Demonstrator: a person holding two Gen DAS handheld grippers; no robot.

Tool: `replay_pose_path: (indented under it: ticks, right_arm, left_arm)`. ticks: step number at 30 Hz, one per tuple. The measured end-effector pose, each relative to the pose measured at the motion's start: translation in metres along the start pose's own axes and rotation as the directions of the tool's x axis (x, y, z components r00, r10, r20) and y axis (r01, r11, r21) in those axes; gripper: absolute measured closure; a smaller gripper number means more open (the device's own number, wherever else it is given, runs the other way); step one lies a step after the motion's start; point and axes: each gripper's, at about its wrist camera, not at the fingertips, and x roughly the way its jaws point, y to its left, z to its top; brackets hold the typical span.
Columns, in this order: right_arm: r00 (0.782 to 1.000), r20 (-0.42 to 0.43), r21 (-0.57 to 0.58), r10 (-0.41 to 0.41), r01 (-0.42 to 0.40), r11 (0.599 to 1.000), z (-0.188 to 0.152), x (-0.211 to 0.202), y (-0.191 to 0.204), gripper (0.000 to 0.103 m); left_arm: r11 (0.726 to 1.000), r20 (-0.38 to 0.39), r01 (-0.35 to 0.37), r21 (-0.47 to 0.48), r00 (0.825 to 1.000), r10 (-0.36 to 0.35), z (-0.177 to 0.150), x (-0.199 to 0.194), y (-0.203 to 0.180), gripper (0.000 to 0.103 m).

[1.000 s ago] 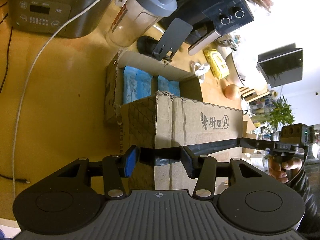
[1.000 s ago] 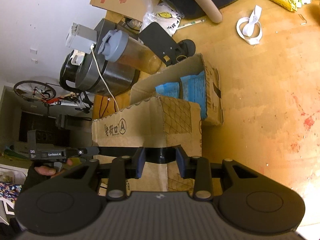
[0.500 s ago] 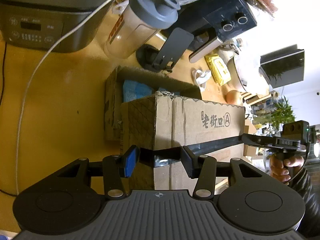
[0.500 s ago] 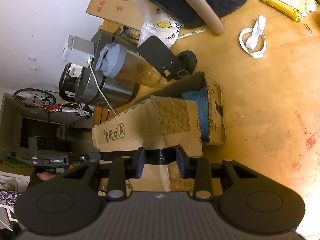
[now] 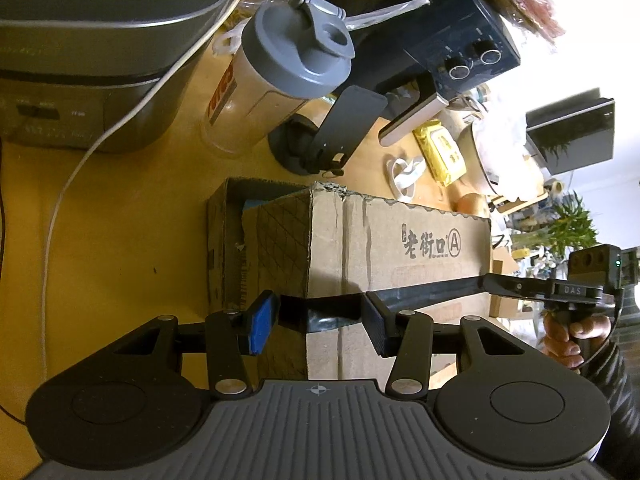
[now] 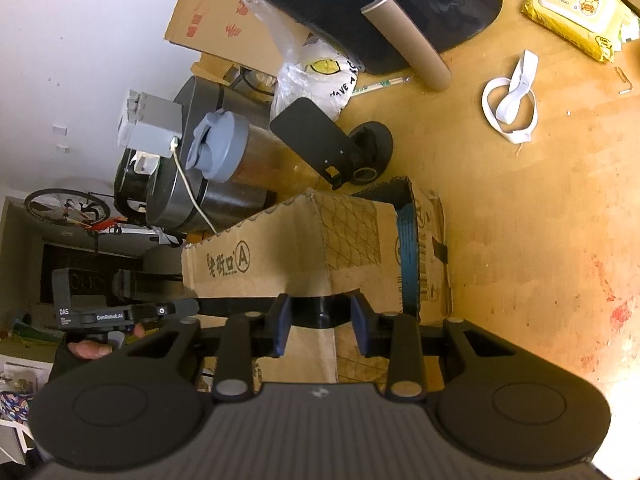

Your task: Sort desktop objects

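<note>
A tall brown cardboard box [image 5: 396, 248] with printed characters stands on the wooden table, against a lower open carton [image 5: 224, 240] that holds blue packets [image 6: 407, 256]. My left gripper [image 5: 316, 320] grips one end of the tall box, its jaws pressed on a black strip across the cardboard. My right gripper [image 6: 320, 322] grips the opposite end of the same box [image 6: 288, 264] the same way. Each gripper shows in the other's view, held by a hand.
Behind the boxes stand a shaker bottle [image 5: 276, 80] with a grey lid, a black phone stand [image 5: 336, 132], a grey cooker [image 5: 92, 60] with a white cable and a dark air fryer [image 6: 380, 8]. A yellow wipes pack [image 6: 576, 12] and white strap [image 6: 512, 100] lie to the right.
Both views have lowered relative to the boxes. The tall box now hides most of the blue packets in the low carton. Both grippers keep the same hold.
</note>
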Motion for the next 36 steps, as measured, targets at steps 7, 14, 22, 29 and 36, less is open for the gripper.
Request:
replay_pose_path:
  ticks: [7, 14, 22, 29, 36]
  right_arm:
    - [1.0, -0.002, 0.009, -0.014, 0.014, 1.0, 0.01, 0.002, 0.001, 0.077]
    - [1.0, -0.003, 0.01, -0.021, 0.021, 1.0, 0.02, 0.005, 0.004, 0.077]
    - [1.0, -0.005, 0.021, -0.024, 0.024, 0.999, 0.031, 0.011, 0.003, 0.077]
    - [0.999, -0.017, 0.025, -0.035, 0.036, 0.999, 0.037, 0.014, 0.003, 0.077]
    - [0.998, -0.037, 0.035, -0.05, 0.052, 0.998, 0.039, 0.023, -0.003, 0.077]
  left_arm:
    - [1.0, -0.009, -0.002, -0.001, 1.0, 0.002, 0.012, 0.004, 0.002, 0.057]
    - [1.0, -0.007, -0.004, -0.005, 1.0, 0.004, 0.022, 0.005, 0.004, 0.057]
    - [1.0, -0.004, -0.01, -0.015, 1.0, 0.01, 0.031, 0.007, 0.008, 0.057]
    - [1.0, -0.011, -0.013, -0.023, 1.0, 0.013, 0.034, 0.009, 0.011, 0.057]
    - [0.999, -0.03, -0.024, -0.037, 0.999, 0.022, 0.035, 0.019, 0.016, 0.057]
